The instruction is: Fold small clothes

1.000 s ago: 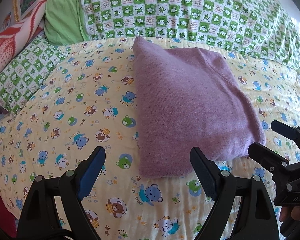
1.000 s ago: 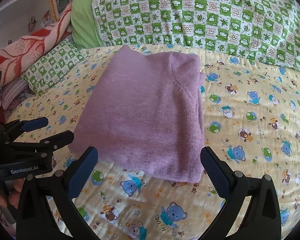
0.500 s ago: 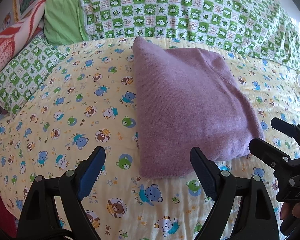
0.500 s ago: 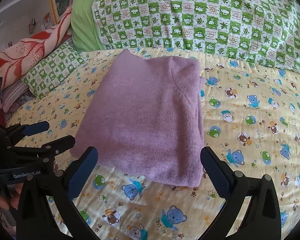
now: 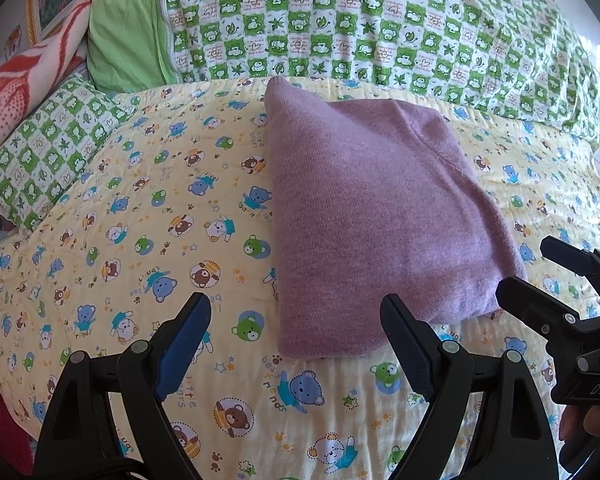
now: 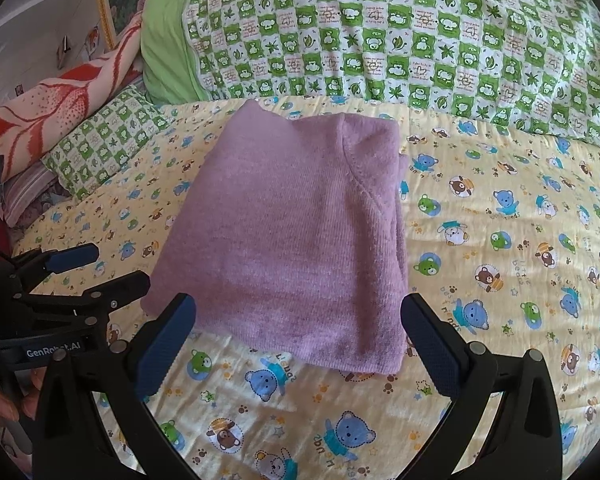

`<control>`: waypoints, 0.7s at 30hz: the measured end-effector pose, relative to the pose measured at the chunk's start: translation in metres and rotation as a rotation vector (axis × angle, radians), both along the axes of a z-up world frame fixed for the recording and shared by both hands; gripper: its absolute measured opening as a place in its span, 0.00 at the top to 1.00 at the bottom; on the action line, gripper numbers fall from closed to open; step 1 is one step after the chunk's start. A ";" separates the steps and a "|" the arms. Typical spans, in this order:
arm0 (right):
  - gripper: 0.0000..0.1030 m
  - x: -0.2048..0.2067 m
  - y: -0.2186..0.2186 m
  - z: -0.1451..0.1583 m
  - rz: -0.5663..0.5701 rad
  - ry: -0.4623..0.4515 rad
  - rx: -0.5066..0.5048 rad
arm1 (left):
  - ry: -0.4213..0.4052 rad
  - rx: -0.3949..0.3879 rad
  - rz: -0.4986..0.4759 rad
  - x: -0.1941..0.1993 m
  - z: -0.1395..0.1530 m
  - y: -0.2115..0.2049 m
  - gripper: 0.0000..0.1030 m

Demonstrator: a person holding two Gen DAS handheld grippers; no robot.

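Left claw spread wide, nothing between its blue-padded fingers; it hangs low over the bed quilt, near the front left corner of the folded garment. Right claw likewise spread wide and holding nothing, poised just in front of the garment's near edge. Purple knit sweater lies folded into a compact rectangle on the yellow bear-print quilt, roughly mid-bed, one far corner peaked slightly upward; a curved seam runs across its upper right part. In the left wrist view the same sweater sits to the right of centre, its near right corner just beside the right claw's black fingers, which enter from the right edge; contact there cannot be told. In the right wrist view the left claw enters from the left edge, its upper fingertip near the sweater's near left corner. Green-and-white checked pillow lies along the head of the bed behind the sweater. A smaller checked cushion and a red-and-pink patterned blanket lie at far left.
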State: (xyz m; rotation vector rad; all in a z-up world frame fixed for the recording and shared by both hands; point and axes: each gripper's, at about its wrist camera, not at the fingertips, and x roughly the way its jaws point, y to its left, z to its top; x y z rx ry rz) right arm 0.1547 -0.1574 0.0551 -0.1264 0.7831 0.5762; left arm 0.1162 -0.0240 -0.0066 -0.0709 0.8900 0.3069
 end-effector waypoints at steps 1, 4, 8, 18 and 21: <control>0.01 0.000 0.000 0.000 -0.001 0.000 0.001 | -0.001 0.000 -0.001 0.000 0.001 0.000 0.15; 0.01 0.000 0.000 0.001 -0.003 -0.003 0.002 | -0.004 0.000 -0.001 0.000 0.002 0.000 0.15; 0.01 -0.001 0.000 0.001 -0.006 -0.004 0.004 | -0.006 0.000 0.001 0.001 0.003 -0.001 0.15; 0.01 0.000 0.001 0.005 -0.014 -0.010 0.017 | -0.010 0.003 -0.001 0.005 0.005 -0.001 0.15; 0.01 0.000 0.002 0.005 -0.015 -0.011 0.020 | -0.010 0.004 0.000 0.006 0.005 -0.001 0.15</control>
